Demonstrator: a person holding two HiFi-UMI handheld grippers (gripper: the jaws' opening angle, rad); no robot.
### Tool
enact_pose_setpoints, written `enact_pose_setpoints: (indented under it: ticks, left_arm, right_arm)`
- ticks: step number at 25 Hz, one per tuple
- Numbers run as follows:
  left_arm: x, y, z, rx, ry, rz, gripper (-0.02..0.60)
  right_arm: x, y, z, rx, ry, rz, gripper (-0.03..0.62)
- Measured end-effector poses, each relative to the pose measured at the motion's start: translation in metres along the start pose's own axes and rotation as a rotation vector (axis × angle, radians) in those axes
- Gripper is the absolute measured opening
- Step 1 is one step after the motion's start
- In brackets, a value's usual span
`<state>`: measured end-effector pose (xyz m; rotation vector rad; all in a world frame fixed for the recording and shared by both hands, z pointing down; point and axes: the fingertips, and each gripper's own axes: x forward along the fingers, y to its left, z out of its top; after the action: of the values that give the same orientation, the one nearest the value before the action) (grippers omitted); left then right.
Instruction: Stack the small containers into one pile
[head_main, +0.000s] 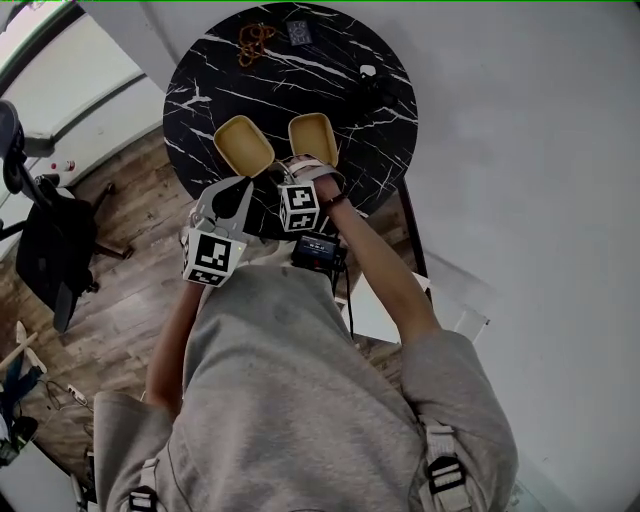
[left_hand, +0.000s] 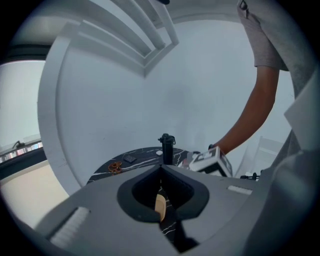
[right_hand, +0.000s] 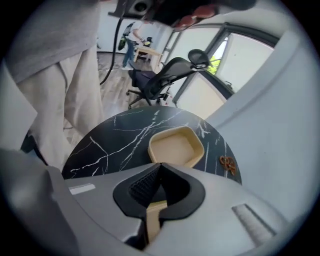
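Nearest the person, the right gripper (right_hand: 160, 167) is pressed together on the near rim of the right container (head_main: 313, 137), and the left gripper (left_hand: 161, 169) looks likewise closed on a tan sliver, seemingly the edge of the left container (head_main: 243, 145) (only that sliver shows). Both containers sit side by side, just apart, on the black table (head_main: 340, 110), not yet stacked. Such thin rim pinches could slip or let a container swing on lifting, knocking its neighbour or, farther back, the bottle (left_hand: 166, 146).

Left container (head_main: 244, 145), right container (head_main: 313, 138) — tan, side by side
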<state>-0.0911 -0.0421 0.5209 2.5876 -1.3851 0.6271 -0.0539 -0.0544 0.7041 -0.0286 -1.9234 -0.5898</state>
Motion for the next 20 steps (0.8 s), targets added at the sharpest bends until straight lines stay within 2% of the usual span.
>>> enact_pose_setpoints:
  ticks: [3, 6, 9, 12, 15, 20]
  left_arm:
    - [0.035, -0.009, -0.037, 0.041, 0.116, -0.072, 0.004]
    - [0.074, -0.017, -0.077, 0.096, 0.258, -0.158, 0.061]
    - [0.106, -0.026, -0.118, 0.183, 0.390, -0.217, 0.086]
    - [0.124, -0.028, -0.156, 0.195, 0.505, -0.239, 0.095]
    - [0.135, -0.033, -0.174, 0.196, 0.557, -0.261, 0.095]
    - [0.145, -0.044, -0.188, 0.257, 0.584, -0.272, 0.074]
  right_arm:
    - [-0.028, -0.014, -0.025, 0.182, 0.000, -0.101, 0.014]
    - [-0.057, -0.011, -0.061, 0.296, 0.029, -0.172, 0.014]
    - [-0.088, 0.008, -0.101, 0.410, 0.073, -0.219, 0.014]
    - [-0.108, 0.036, -0.136, 0.523, 0.119, -0.243, 0.014]
    - [-0.115, 0.059, -0.163, 0.618, 0.157, -0.249, 0.014]
    - [-0.119, 0.081, -0.179, 0.718, 0.178, -0.253, 0.014]
